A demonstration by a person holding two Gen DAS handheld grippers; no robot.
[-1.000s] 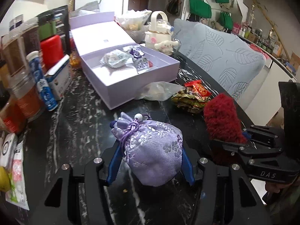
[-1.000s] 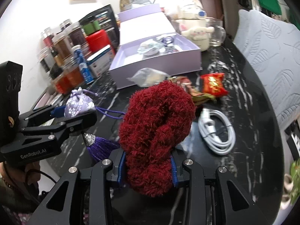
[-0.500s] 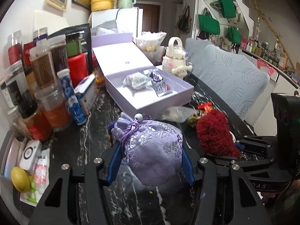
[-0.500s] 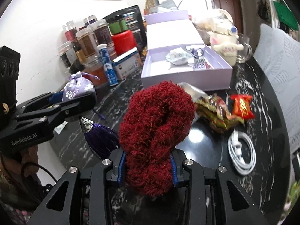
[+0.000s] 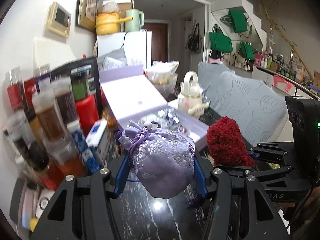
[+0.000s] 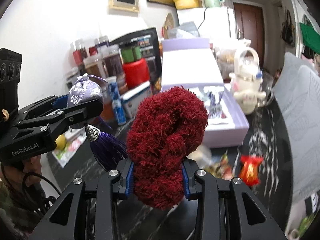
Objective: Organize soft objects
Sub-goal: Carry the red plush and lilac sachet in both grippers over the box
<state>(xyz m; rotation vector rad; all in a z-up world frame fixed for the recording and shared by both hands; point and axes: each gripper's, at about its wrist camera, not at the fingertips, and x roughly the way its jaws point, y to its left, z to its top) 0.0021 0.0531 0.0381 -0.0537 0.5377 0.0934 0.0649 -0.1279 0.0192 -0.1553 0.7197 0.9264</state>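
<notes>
The left gripper (image 5: 161, 172) has its jaws closed on a lilac brocade drawstring pouch (image 5: 164, 160), its purple tassel (image 6: 108, 148) hanging below; the right gripper (image 6: 158, 177) has its jaws closed on a dark red fuzzy sock (image 6: 166, 140). Both are held above the black marble tabletop (image 5: 160, 220), just in front of the open lilac gift box (image 6: 226, 128)

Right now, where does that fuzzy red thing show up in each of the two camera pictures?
Left wrist view: the fuzzy red bundle sits right of centre, clamped in the right gripper, beside the purple pouch.
Right wrist view: it fills the lower centre, pinched between that gripper's blue pads.
Shared landmark: the open lilac box, just behind the bundle in both views.
</notes>
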